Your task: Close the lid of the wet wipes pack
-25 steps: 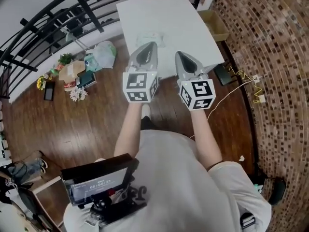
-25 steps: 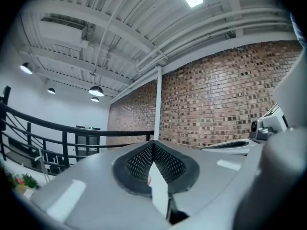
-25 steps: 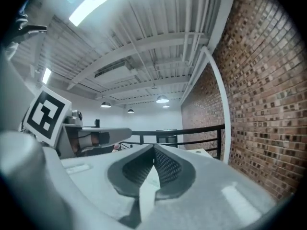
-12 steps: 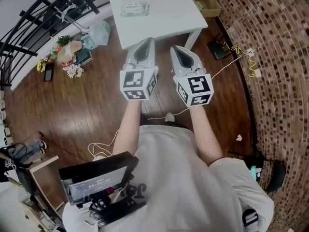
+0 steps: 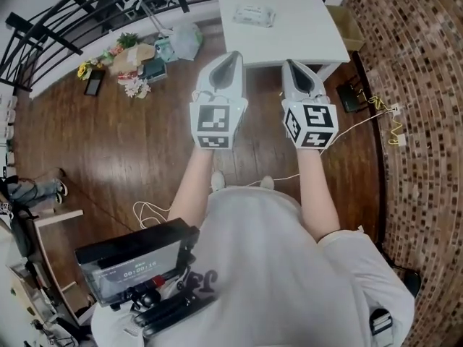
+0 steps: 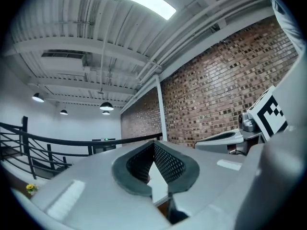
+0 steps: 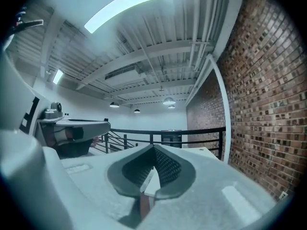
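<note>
Moved since a second ago: both grippers, then over the table's near edge, now over the wood floor short of it.

Head view: left gripper and right gripper side by side, pointing toward the white table. Wipes pack lies flat on the tabletop, well apart from both; its lid is too small to read. Cardboard box on the floor beside the table, contents not discernible.

Left gripper view: jaws together, nothing between them.

Right gripper view: jaws together, nothing held.
</note>
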{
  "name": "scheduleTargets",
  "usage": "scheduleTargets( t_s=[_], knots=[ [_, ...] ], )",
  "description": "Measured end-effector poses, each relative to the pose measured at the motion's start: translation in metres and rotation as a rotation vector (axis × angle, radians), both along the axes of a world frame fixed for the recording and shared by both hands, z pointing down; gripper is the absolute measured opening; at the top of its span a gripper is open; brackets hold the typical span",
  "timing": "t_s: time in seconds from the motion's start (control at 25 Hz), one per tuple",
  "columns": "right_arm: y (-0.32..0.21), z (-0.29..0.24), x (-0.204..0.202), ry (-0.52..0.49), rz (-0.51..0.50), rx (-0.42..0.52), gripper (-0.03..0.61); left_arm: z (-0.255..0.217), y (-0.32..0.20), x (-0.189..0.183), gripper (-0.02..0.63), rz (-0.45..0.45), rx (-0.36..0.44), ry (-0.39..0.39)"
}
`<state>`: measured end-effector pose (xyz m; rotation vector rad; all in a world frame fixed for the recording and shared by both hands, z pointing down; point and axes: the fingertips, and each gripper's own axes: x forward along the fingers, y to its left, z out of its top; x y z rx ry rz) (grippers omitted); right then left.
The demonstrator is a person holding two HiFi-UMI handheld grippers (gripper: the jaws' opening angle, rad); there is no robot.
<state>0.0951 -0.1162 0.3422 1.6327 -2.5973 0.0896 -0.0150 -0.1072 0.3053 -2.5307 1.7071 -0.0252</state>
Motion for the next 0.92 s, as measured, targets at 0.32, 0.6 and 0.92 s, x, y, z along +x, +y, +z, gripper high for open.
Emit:
scheduleTargets(
  t_s=[0.32,0.6,0.92],
  knots=[
    [0.002,-0.006,-0.091,0.066,-0.089,0.027,-0.008,0.009,0.001,-0.085,0.017,-0.065,-0.017,0.015],
    [0.007,-0.004,-0.132,0.126,-0.072,0.027,-0.008,0.018,0.000,-0.118,0.017,-0.024,-0.050,0.033],
    [0.023,-0.007,-0.154,0.146,-0.030,0.037,-0.008,0.018,0.010,-0.135,0.017,0.028,-0.042,0.055]
  ],
)
